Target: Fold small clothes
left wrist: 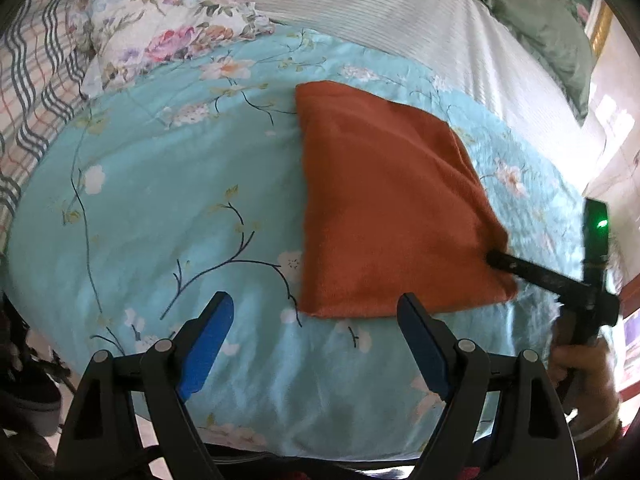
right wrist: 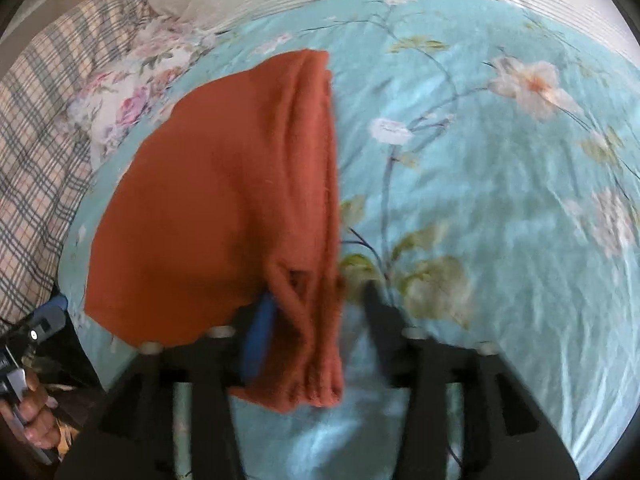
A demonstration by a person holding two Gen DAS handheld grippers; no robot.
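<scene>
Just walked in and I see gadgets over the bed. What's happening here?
A person is folding a rust-orange cloth on a light blue flowered bedspread, holding a gripper in each hand. The cloth lies folded into a layered rectangle. The right gripper is at the cloth's near right corner, with the stacked edges between its fingers; whether they pinch is unclear. The left gripper hovers open and empty beside the cloth's near edge.

Ahead of my left gripper point(left wrist: 316, 308), black with blue pads, lies a rust-orange garment point(left wrist: 384, 208), plain and unpatterned. Under it spreads a turquoise quilt point(left wrist: 160, 200) printed with white and pale-pink blossoms on thin dark branches. Beyond my left gripper, to the left, sits a white pillow point(left wrist: 160, 32) with pink and purple flowers, beside a cream plaid cloth point(left wrist: 36, 80) with dark blue-grey lines. Farther off is a white sheet point(left wrist: 400, 12) with fine grey stripes.
</scene>
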